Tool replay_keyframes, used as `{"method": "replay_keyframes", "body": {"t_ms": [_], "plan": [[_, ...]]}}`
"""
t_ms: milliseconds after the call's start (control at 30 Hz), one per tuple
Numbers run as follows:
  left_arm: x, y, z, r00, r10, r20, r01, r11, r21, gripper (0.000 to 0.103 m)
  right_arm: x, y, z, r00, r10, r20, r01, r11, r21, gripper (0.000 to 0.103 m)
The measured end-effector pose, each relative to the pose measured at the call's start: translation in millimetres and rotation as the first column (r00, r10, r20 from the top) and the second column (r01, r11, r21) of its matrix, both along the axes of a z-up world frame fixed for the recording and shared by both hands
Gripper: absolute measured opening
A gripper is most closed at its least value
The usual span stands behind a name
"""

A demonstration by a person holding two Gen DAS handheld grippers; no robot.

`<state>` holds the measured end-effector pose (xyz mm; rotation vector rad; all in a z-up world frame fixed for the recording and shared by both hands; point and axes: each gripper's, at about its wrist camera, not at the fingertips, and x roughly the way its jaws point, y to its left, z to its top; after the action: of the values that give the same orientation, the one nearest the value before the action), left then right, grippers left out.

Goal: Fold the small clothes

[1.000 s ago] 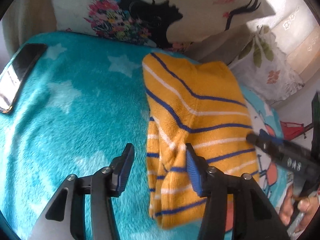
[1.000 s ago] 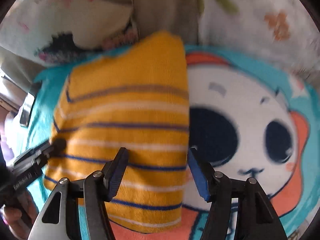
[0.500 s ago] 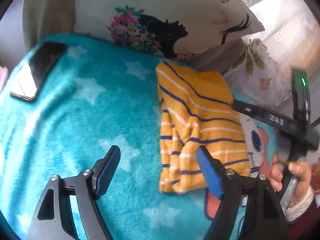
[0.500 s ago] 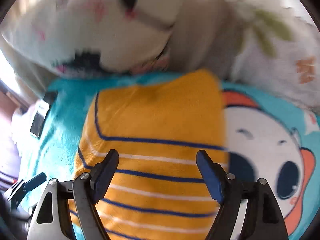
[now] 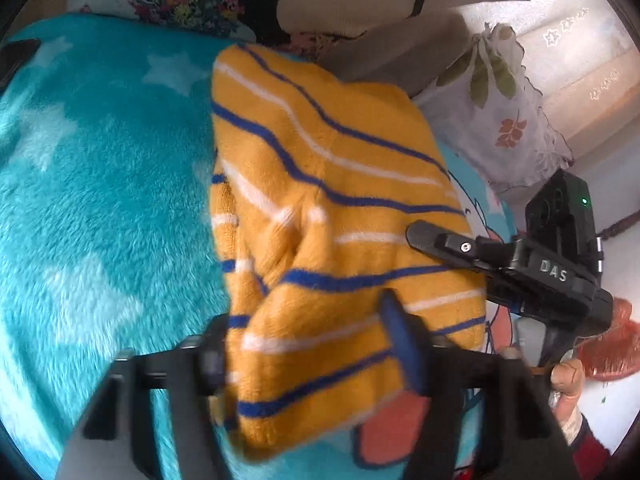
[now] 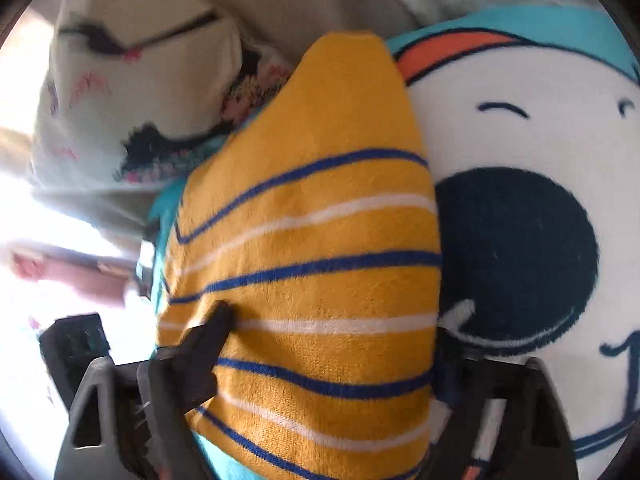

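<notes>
Yellow striped top [image 5: 320, 184] lies part-folded on the blanket [image 5: 100, 200]; both grippers, left [image 5: 308, 356] and right [image 6: 332, 364], straddle its near edge, spread wide (gripping nothing). Next: pinch, fold over.

The left wrist view looks forward along its fingers from low over the near edge of the teal blanket [image 5: 92, 200], facing the pillows at its far edge, very close to the yellow striped garment [image 5: 320, 184]. The right wrist view sits equally close, apparently from the garment's [image 6: 312, 240] other side, facing the same far edge. Both share the garment and the printed pillow [image 6: 132, 92].
</notes>
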<state>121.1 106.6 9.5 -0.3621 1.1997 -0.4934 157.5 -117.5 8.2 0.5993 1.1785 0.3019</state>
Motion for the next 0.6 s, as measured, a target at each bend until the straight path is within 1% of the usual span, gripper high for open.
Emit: {"method": "replay_keyframes", "body": {"t_ms": [33,67,100,133,233,267,333,400,433,467,500,567,600], "plan": [[-5,-4,6,1.0,0.012,0.013,-0.012,1.0,0.012,0.051,-1,-2,4,1.0,0.007,0.003,-0.007,1.0,0.014,0.048],[-10,-9,10,1.0,0.017,0.021,-0.017,1.0,0.015,0.049,-2,-7,10,1.0,0.01,0.008,-0.011,0.999,0.049,0.04],[-15,-15,15,1.0,0.017,0.023,-0.017,1.0,0.005,0.049,-6,-14,19,1.0,0.012,0.021,-0.014,0.997,0.071,0.039],[-22,-23,18,1.0,0.016,0.023,-0.016,1.0,-0.002,0.049,-10,-20,28,0.999,0.019,0.038,-0.021,0.997,0.069,0.038],[-42,-52,24,0.999,-0.003,0.043,0.002,1.0,0.028,0.049,-30,-35,54,0.995,0.047,0.087,-0.049,0.999,0.024,0.038],[-48,-62,22,0.999,-0.006,0.041,0.004,0.999,0.042,0.053,-39,-42,60,0.994,0.055,0.096,-0.056,0.998,0.011,0.038],[-53,-73,17,1.0,0.008,0.028,-0.011,0.996,0.083,0.059,-49,-54,59,0.994,0.061,0.09,-0.06,0.998,-0.013,0.039],[-58,-82,11,0.999,0.036,0.029,-0.04,0.988,0.147,0.065,-61,-71,41,0.997,0.057,0.052,-0.055,0.997,-0.047,0.048],[-60,-83,11,0.998,0.05,0.033,-0.055,0.986,0.156,0.068,-65,-78,28,0.998,0.058,0.024,-0.056,0.997,-0.061,0.051],[-63,-81,14,0.997,0.075,0.036,-0.08,0.985,0.152,0.068,-70,-82,22,0.998,0.055,0.006,-0.054,0.995,-0.085,0.057],[-65,-78,16,0.995,0.098,0.035,-0.102,0.983,0.154,0.068,-78,-87,21,0.999,0.046,0.012,-0.045,0.993,-0.106,0.058],[-68,-66,21,0.987,0.154,0.036,-0.157,0.976,0.153,0.068,-89,-102,29,0.998,0.042,0.043,-0.037,0.993,-0.113,0.058],[-69,-62,23,0.983,0.182,0.036,-0.186,0.972,0.147,0.068,-95,-105,38,0.997,0.042,0.068,-0.032,0.989,-0.144,0.058]]}}
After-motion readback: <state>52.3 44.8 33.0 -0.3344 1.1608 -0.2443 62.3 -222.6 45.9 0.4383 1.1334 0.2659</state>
